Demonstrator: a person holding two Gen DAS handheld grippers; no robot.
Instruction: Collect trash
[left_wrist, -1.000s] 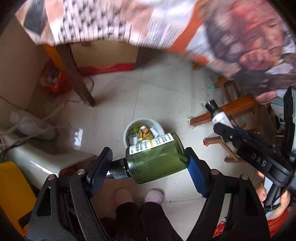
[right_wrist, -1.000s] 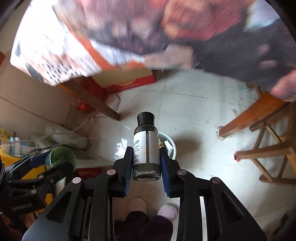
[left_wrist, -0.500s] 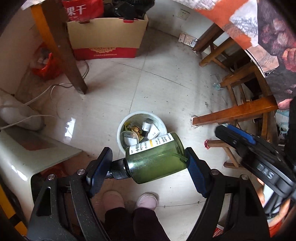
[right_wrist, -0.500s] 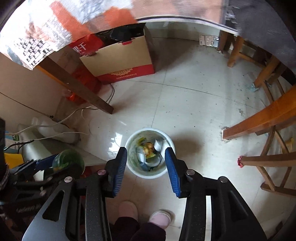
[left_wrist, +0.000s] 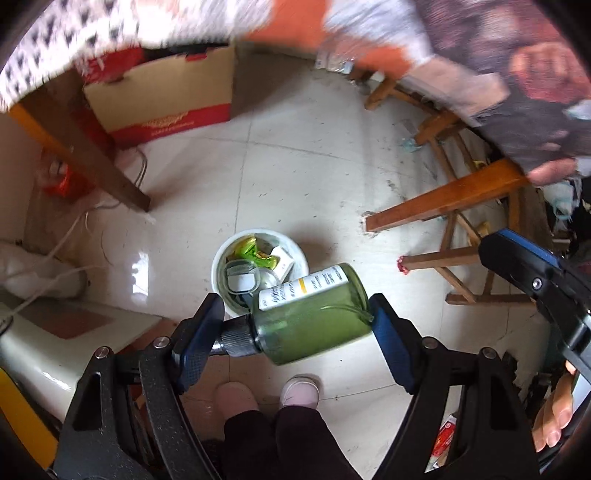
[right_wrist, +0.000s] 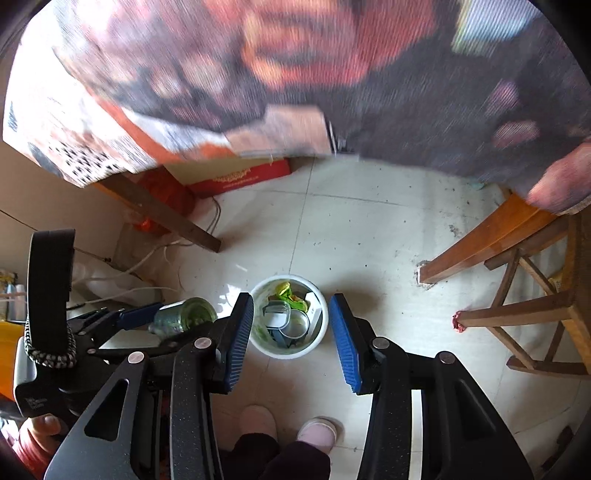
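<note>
Fingers (left_wrist: 201, 343) on my left pinch the green bottle (left_wrist: 314, 317) end to end; centre it over the bin (left_wrist: 221, 258), right fingers (right_wrist: 240, 332) spread empty.

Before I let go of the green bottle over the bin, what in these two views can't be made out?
- Left wrist view: the green glass bottle hides the near rim of the white round trash bin.
- Both views: the printed tablecloth is motion-blurred.
- The bottle's label text is too small to read.
- Right wrist view: the left gripper hides the bottle's cap.
</note>
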